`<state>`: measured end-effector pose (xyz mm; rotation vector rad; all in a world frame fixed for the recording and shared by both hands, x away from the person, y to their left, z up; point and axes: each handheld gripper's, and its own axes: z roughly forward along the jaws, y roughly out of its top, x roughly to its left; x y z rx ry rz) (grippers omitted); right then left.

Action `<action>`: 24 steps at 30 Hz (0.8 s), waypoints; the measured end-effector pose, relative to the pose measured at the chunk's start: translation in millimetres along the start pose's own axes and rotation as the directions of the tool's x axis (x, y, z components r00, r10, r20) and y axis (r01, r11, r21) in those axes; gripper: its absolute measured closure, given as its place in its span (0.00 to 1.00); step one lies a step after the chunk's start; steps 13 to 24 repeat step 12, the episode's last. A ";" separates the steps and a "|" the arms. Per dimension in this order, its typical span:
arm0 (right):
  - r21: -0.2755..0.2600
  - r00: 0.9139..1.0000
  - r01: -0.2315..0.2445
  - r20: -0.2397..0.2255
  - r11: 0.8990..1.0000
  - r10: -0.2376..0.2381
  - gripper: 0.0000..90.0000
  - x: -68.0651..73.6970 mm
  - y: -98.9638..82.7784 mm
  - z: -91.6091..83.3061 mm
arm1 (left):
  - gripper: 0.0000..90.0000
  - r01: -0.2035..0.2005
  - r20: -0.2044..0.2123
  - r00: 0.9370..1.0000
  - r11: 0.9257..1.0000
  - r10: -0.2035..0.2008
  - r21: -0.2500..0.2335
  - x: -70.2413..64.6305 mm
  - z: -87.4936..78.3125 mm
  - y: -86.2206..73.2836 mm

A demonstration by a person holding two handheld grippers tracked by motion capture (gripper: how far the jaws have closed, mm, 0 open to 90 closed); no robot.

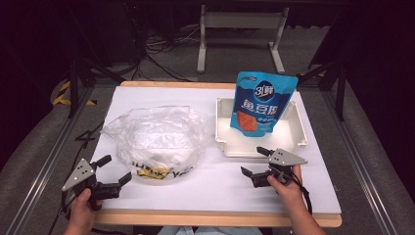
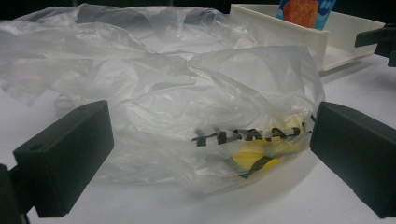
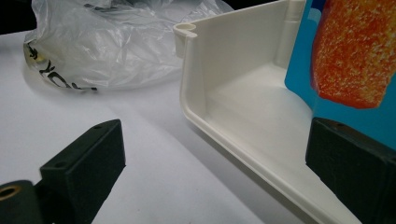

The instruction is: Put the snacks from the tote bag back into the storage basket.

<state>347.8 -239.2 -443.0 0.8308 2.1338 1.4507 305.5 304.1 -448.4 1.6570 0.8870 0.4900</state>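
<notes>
Now: both grippers low on the bench, jaws spread, gripping nothing.
Left gripper [image 1: 112, 170] at 7 o'clock, jaws released, facing the clear bag [image 1: 155, 142] just beyond. Right gripper [image 1: 254, 162] at 5 o'clock, jaws released, just short of the white tray [image 1: 222, 125]. Blue pouch [image 1: 262, 103] stands upright in the tray at 1 o'clock.
</notes>
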 end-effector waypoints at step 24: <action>-0.021 1.000 -0.004 -0.001 1.000 0.004 0.06 2.2 2.0 -1.5 | 0.00 0.003 -0.007 1.000 1.000 -0.003 -0.004 0.6 -0.9 0.4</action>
